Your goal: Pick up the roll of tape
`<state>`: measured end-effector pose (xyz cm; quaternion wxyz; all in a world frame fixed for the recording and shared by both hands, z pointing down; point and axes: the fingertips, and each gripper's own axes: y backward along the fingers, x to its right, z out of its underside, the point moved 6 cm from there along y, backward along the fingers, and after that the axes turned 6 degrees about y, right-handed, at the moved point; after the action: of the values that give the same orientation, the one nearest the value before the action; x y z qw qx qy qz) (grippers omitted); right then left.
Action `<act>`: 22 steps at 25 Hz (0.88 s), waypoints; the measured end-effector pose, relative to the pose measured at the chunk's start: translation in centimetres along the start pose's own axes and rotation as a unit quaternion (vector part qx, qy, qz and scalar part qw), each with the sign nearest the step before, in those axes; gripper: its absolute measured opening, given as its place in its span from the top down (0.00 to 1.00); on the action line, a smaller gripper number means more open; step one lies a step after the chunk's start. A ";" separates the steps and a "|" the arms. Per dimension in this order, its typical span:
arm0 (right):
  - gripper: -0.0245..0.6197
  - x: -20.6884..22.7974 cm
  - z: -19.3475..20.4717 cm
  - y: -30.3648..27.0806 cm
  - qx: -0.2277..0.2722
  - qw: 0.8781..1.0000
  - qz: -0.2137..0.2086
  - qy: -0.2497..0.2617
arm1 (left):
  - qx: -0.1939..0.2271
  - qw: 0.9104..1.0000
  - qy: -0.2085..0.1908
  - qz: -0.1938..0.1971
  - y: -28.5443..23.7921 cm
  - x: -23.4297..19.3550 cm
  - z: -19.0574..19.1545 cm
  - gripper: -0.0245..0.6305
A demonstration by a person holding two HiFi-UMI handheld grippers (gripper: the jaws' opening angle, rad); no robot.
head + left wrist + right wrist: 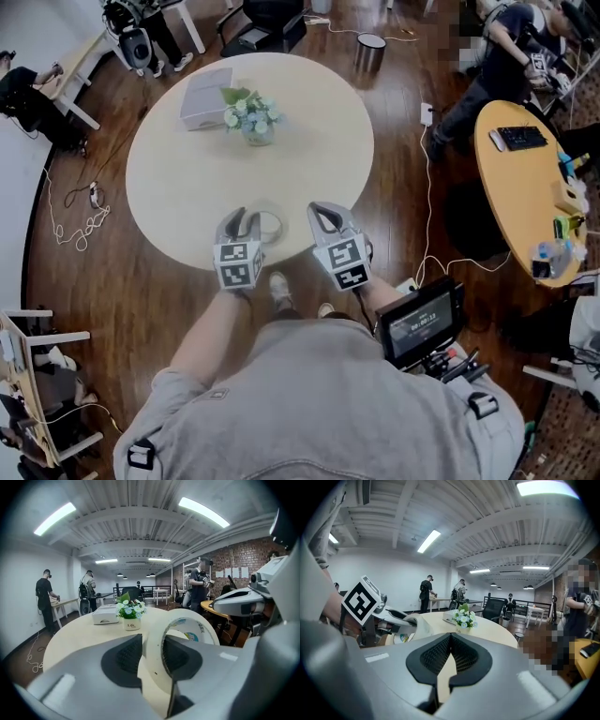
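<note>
Beyond the roll of tape (153, 660), the flower pot (132, 625) reads "Life".

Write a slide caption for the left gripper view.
Left gripper clamps the wall of a cream tape roll, round table with potted flowers and white box behind.
</note>
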<state>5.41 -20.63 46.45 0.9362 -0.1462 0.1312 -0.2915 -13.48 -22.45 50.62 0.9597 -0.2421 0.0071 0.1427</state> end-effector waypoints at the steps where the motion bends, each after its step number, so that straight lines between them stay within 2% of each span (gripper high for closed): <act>1: 0.94 -0.2 0.1 0.5 0.002 1.000 -0.005 0.002 | 0.002 1.000 0.002 -0.003 0.7 0.4 0.3 0.79; 6: 0.94 -1.3 0.2 2.0 0.009 1.000 -0.024 0.004 | 0.008 1.000 0.007 -0.015 3.7 1.7 1.1 0.79; 13: 0.94 -3.7 -0.4 2.5 0.014 0.999 -0.032 0.007 | 0.025 0.999 0.009 -0.021 7.0 0.7 1.3 0.79; 22: 0.94 -9.6 -1.5 3.4 0.009 1.000 -0.022 0.001 | 0.036 0.999 0.009 -0.002 12.3 -2.0 2.8 0.79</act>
<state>-1.01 -12.63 45.42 0.9308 -0.1408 0.1261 -0.3129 -18.97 -11.32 47.51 0.9680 -0.2085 0.0203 0.1381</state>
